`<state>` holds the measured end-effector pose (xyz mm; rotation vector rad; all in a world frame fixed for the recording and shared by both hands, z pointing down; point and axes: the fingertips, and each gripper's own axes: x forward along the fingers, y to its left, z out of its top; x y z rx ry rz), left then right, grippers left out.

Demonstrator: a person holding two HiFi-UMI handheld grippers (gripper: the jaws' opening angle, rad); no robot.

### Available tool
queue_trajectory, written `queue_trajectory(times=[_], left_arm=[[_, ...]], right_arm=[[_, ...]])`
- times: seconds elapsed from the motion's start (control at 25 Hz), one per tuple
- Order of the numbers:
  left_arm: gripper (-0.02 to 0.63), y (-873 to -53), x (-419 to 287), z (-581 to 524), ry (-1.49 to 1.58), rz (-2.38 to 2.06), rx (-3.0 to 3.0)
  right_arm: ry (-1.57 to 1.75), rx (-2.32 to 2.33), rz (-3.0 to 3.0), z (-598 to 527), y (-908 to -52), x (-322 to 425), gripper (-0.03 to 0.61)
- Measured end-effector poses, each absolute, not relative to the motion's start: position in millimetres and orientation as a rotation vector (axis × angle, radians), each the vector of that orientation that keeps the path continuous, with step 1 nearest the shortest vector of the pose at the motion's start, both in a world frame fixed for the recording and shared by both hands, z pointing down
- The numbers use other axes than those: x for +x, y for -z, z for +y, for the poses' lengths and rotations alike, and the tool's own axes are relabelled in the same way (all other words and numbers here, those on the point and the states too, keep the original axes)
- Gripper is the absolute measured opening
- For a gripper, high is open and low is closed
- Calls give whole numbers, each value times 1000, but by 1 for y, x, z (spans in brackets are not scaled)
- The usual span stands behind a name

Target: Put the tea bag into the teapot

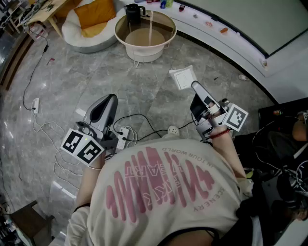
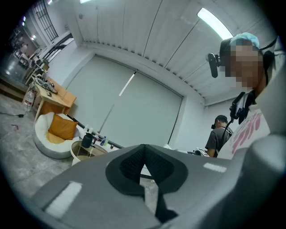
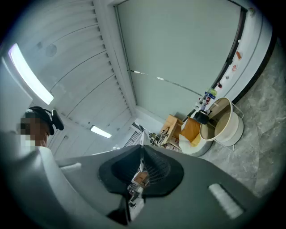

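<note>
Room: grey marble floor (image 1: 96,77), low round worktop (image 1: 168,36) at top centre of the head view, well away from the person.
Teapot (image 1: 134,12): black, stands on the worktop's left edge.
Tea bag (image 3: 141,178): pinched between the right jaws, centre of the right gripper view.
Right hand-held gripper (image 3: 142,154): nearly closed, clamped on the bag.
Left hand-held gripper (image 2: 144,154): jaws together, empty.
Handling: likely very light, limp, thin paper that tears easily; light pinch on the top edge or tag, let the body hang.
Risk: can't tell whether the teapot lid is off.
</note>
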<state>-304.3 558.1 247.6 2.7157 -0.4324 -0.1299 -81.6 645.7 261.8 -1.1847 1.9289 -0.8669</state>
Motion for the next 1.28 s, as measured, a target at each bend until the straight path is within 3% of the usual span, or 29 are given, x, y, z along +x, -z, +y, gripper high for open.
queue_trajectory(times=[1.28], left_arm=[[17, -250, -300, 538, 137, -423, 2728]], right_arm=[[826, -1172, 1930, 617, -257, -75, 28]])
